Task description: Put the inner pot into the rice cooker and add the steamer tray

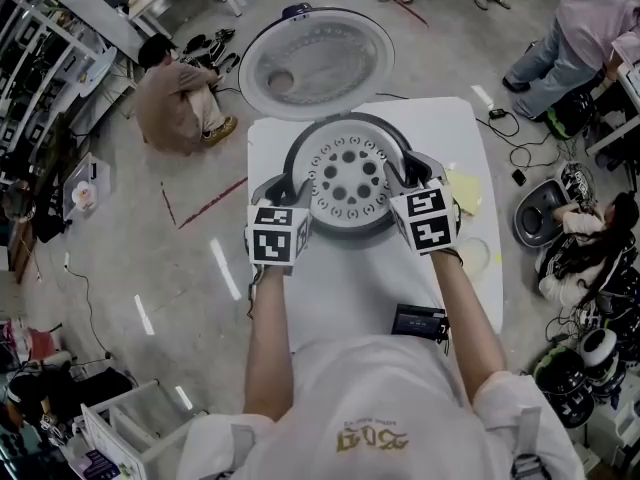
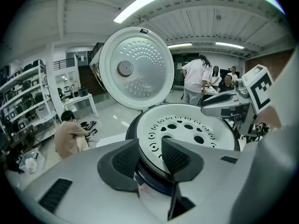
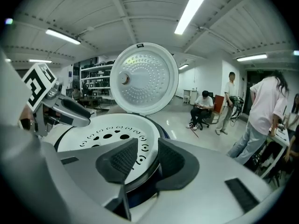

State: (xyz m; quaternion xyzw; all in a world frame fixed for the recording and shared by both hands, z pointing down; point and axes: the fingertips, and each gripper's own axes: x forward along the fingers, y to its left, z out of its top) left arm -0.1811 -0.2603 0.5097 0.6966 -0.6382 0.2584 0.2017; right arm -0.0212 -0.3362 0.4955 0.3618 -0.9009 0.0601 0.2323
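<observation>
The rice cooker (image 1: 296, 156) stands on the white table (image 1: 455, 128) with its round lid (image 1: 316, 65) swung up and back. The white steamer tray (image 1: 348, 180), pierced with holes, lies flat in the cooker's mouth and hides whatever is beneath it. My left gripper (image 1: 292, 190) is at the tray's left rim and my right gripper (image 1: 408, 173) at its right rim. In the left gripper view the tray's rim (image 2: 187, 125) passes between the open jaws of the left gripper (image 2: 150, 153) without being pinched. The right gripper (image 3: 148, 155) straddles the tray's rim (image 3: 107, 129) the same way, open.
A yellow cloth (image 1: 462, 190) and a small round lid (image 1: 473, 255) lie at the table's right. A black device (image 1: 420, 321) sits near the front edge. A person (image 1: 180, 98) sits on the floor at the left; others and another cooker (image 1: 540, 211) are at the right.
</observation>
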